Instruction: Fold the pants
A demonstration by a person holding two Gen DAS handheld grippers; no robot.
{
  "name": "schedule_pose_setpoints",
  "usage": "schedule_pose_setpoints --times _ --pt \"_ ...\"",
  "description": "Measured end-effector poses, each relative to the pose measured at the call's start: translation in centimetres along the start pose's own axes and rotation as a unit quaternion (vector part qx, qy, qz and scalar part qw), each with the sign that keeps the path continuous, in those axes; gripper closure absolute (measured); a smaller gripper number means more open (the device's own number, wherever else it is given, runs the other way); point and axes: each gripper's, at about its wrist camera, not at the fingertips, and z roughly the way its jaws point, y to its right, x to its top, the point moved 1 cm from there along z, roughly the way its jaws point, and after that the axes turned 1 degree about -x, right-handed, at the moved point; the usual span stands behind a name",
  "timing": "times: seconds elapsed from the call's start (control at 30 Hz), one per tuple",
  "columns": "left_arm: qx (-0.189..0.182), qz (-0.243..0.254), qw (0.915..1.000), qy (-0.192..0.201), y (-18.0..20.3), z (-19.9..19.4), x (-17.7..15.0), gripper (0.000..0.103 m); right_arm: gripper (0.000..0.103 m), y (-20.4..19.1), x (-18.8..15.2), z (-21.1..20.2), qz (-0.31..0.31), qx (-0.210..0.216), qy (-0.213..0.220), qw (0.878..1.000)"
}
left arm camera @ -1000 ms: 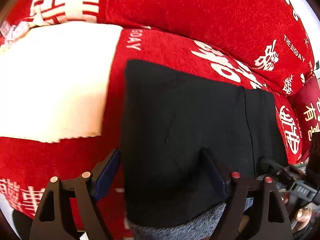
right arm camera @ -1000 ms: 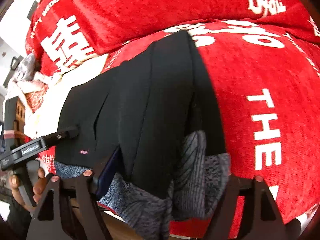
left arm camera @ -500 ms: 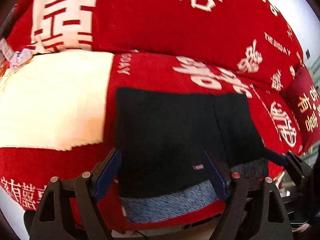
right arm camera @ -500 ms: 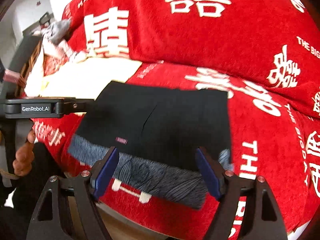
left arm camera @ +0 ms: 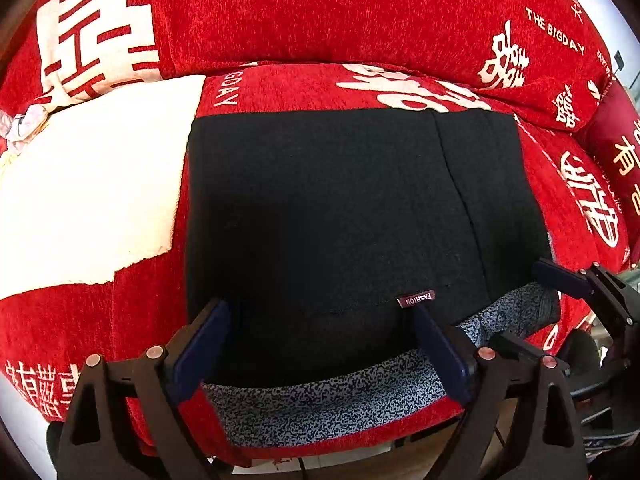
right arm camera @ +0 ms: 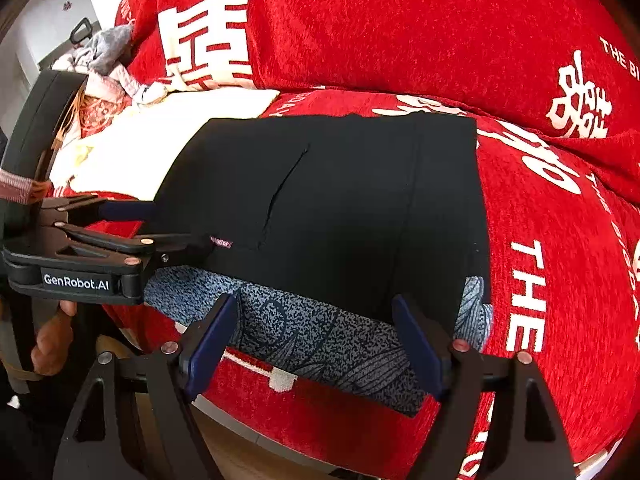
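Note:
The black pants (left arm camera: 340, 208) lie folded into a flat rectangle on the red sofa seat, with a grey speckled lining strip (left arm camera: 320, 404) showing along the near edge. They also show in the right wrist view (right arm camera: 340, 200). My left gripper (left arm camera: 320, 344) is open, its fingers astride the near left part of the pants. My right gripper (right arm camera: 316, 336) is open over the near right edge. Neither holds cloth. The left gripper also shows from the side in the right wrist view (right arm camera: 132, 236).
The red sofa cover (left arm camera: 360, 20) with white characters forms the seat and backrest. A cream cloth (left arm camera: 88, 192) lies left of the pants. Crumpled grey and pink clothes (right arm camera: 104, 60) sit at the far left. The seat's front edge (right arm camera: 320, 432) is close below the grippers.
The pants were let down and now lie flat on the seat. Both grippers pulled back toward the near edge, then the left moved in closer again.

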Motion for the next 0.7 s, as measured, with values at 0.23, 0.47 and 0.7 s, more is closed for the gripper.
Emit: schedule_pose_setpoints --times 0.23,0.47,0.7 --pt "-0.003 0.001 1.0 0.008 -0.2 -1.5 1.1 0.007 0.02 0.0 2.5 -2.1 -0.004 -0.003 0.009 1.0" --pt "0.0 -0.053 0.9985 0.012 -2.6 -0.6 6.9 0.007 0.02 3.1 8.4 -0.8 0.014 0.003 0.033 0.999" --pt "0.027 -0.1 0.9934 -0.051 -5.1 4.5 9.3 0.007 0.02 4.3 11.1 5.0 0.014 -0.016 0.0 1.0"
